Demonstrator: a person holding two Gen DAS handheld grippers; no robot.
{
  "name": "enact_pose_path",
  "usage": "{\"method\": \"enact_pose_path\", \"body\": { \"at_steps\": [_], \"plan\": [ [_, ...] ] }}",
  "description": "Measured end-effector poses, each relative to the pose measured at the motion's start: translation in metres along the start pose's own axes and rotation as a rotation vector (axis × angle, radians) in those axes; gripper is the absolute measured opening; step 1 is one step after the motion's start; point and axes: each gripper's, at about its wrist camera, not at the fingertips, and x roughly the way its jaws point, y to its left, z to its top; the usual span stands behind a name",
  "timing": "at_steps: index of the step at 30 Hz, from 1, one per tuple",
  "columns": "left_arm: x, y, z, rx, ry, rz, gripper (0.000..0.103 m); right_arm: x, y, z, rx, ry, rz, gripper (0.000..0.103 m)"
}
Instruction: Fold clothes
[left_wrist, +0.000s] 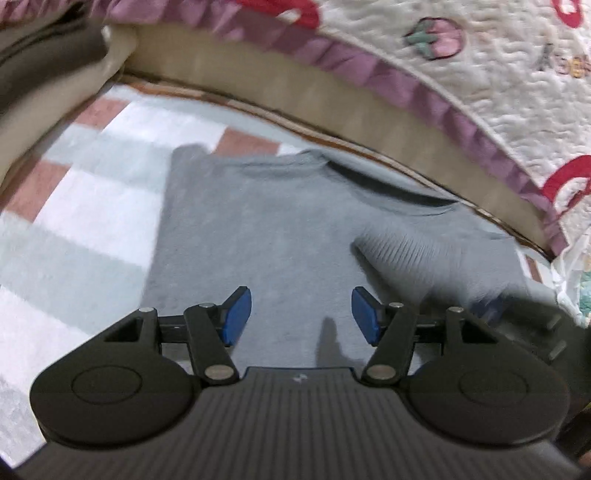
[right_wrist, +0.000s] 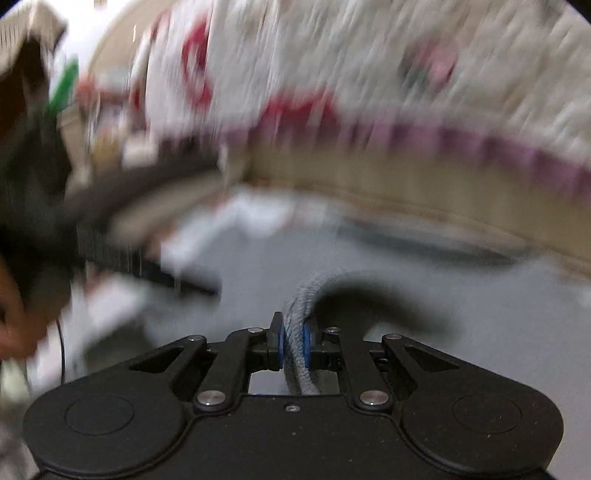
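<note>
A grey knit sweater (left_wrist: 266, 236) lies spread on a checked rug, its neckline toward the sofa. One ribbed cuff and sleeve (left_wrist: 417, 254) lies folded across its right part. My left gripper (left_wrist: 301, 317) hovers over the sweater's lower middle, open, with nothing between its blue pads (left_wrist: 236, 315). In the blurred right wrist view my right gripper (right_wrist: 293, 345) is shut on a bunched fold of the grey sweater (right_wrist: 301, 314), which arches up out of the jaws and off to the right.
A pink, white and grey checked rug (left_wrist: 74, 229) covers the floor. A beige sofa base (left_wrist: 295, 96) curves behind it, draped with a quilted cover with a purple frill (left_wrist: 461, 122). At the left of the right wrist view are dark blurred shapes and a hand (right_wrist: 14, 317).
</note>
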Motion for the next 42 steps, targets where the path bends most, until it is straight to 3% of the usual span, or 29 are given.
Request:
{"method": "enact_pose_path", "body": {
  "at_steps": [2,6,9,11,14,18,20,23,27,29,31,32,34,36,38,40,42],
  "plan": [
    [0.003,0.003,0.001,0.004,0.002,-0.009,0.059,0.008,0.014,-0.013,-0.089,0.042,-0.056,0.017],
    [0.003,-0.006,0.003,0.033,-0.005,-0.071,0.059,-0.011,0.030,-0.017,-0.288,0.080,-0.103,0.035],
    [0.002,-0.025,0.000,0.099,-0.019,-0.112,0.060,-0.037,0.021,-0.022,-0.286,0.113,-0.112,0.050],
    [0.003,-0.038,-0.006,0.147,-0.021,-0.135,0.061,-0.053,0.010,-0.023,-0.257,0.147,-0.116,0.050],
    [0.013,-0.056,-0.012,0.110,-0.008,-0.147,0.063,-0.063,-0.009,-0.006,-0.263,0.170,-0.124,0.056],
    [0.049,-0.090,-0.011,0.248,0.028,-0.078,0.066,-0.039,-0.024,0.019,-0.308,0.275,-0.113,0.056],
    [0.056,-0.090,-0.010,0.260,0.026,-0.023,0.066,-0.020,-0.033,0.027,-0.302,0.349,-0.103,0.056],
    [0.047,-0.066,-0.012,0.149,0.018,-0.072,0.068,-0.004,-0.051,0.034,-0.202,0.467,-0.066,0.056],
    [0.040,-0.049,-0.010,0.162,-0.020,-0.127,0.069,-0.013,-0.073,0.048,-0.005,0.555,-0.098,0.056],
    [0.042,-0.046,-0.016,0.159,-0.046,-0.132,0.070,-0.042,-0.080,0.044,0.141,0.519,-0.172,0.057],
    [0.043,-0.053,-0.026,0.260,-0.086,0.014,0.071,-0.075,-0.085,0.033,0.267,0.483,-0.255,0.056],
    [0.042,-0.055,-0.028,0.289,-0.099,0.068,0.073,-0.097,-0.080,0.020,0.272,0.467,-0.326,0.056],
    [0.037,-0.058,-0.026,0.300,-0.112,0.129,0.073,-0.143,-0.066,-0.008,0.282,0.420,-0.457,0.057],
    [0.022,-0.044,-0.019,0.194,-0.132,0.123,0.073,-0.189,-0.049,-0.039,0.293,0.358,-0.574,0.057],
    [0.007,-0.024,-0.019,0.115,-0.163,0.161,0.071,-0.230,-0.041,-0.073,0.446,0.256,-0.637,0.057],
    [-0.004,-0.001,-0.023,0.072,-0.154,0.232,0.071,-0.255,-0.028,-0.102,0.550,0.177,-0.660,0.057],
    [-0.010,0.026,-0.022,-0.013,-0.091,0.222,0.071,-0.276,-0.016,-0.129,0.622,0.118,-0.677,0.057]
  ]
}}
